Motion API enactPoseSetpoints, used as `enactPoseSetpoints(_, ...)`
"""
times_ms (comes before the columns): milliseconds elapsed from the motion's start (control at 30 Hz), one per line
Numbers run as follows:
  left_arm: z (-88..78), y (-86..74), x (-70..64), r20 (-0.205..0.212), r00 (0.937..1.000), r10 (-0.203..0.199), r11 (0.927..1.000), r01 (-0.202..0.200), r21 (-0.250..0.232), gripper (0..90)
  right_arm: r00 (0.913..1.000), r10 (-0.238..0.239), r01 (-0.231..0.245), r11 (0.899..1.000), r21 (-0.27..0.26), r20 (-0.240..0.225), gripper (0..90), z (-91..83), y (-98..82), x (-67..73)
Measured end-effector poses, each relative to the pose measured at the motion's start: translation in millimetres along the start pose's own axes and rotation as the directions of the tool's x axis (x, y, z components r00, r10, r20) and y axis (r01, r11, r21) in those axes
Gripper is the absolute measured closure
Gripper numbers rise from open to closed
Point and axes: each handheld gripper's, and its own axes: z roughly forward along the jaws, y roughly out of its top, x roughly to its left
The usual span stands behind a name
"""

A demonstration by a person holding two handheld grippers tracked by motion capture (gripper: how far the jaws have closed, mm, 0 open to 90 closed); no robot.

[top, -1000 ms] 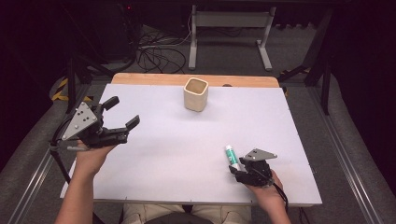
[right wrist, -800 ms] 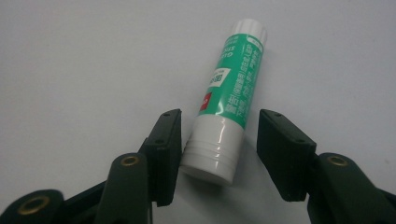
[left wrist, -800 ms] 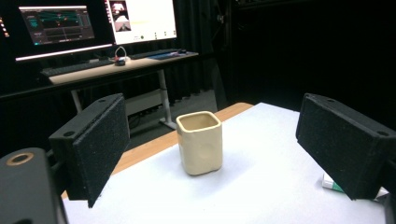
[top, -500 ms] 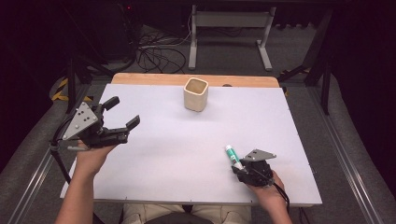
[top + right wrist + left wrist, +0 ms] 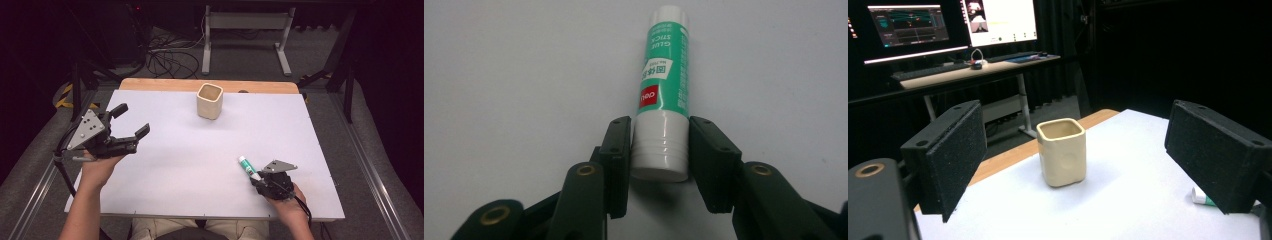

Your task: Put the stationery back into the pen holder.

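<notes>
Right gripper (image 5: 256, 177), at 5 o'clock, now clamped on glue stick (image 5: 248, 166), drawn nearer the person than a second ago. Left gripper (image 5: 131, 126) jaws apart, unmoved at 9 o'clock. Likely destination: cup (image 5: 209, 101) at 12 o'clock.

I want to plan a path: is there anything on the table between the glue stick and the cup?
No. In the high view, only bare white table lies between the glue stick and the cup.

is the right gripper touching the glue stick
Touching. The right gripper view shows the right gripper with both jaws pressed against the white cap end of the glue stick, no gap either side.
</notes>
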Motion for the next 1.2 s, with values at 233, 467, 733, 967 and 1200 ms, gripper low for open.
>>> enactPoseSetpoints(233, 0.3, 0.0, -0.2, 0.001, 1.0, 0.001, 1.0, -0.001, -0.001, 10.8, 0.9999, -0.014, 0.014, 1.0, -0.016, 0.007, 65.2, 0.4, 0.2, 0.5)
enactPoseSetpoints(467, 1.6, -0.7, -0.8, 0.002, 1.0, 0.005, 1.0, -0.005, 0.005, 10.8, 0.9998, -0.018, 0.018, 0.998, -0.062, 0.006, 65.2, -3.8, 3.0, 1.6)
enactPoseSetpoints(733, 4.5, -1.7, -3.7, 0.011, 0.9999, 0.005, 1.0, -0.005, 0.009, 10.9, 0.9997, -0.024, 0.025, 0.991, -0.128, 0.008, 65.6, -10.6, 9.1, 1.4)
enactPoseSetpoints(967, 7.5, -3.2, -5.9, 0.022, 0.9998, 0.001, 0.9999, -0.002, 0.015, 11.2, 0.9994, -0.034, 0.033, 0.985, -0.171, -0.001, 65.8, -14.7, 17.1, 1.4)
enactPoseSetpoints(1200, 10.3, -4.5, -7.6, 0.032, 0.9995, 0.0, 0.9999, 0.0, 0.016, 11.5, 0.999, -0.043, 0.04, 0.977, -0.212, -0.013, 65.9, -19.0, 28.1, -0.4)
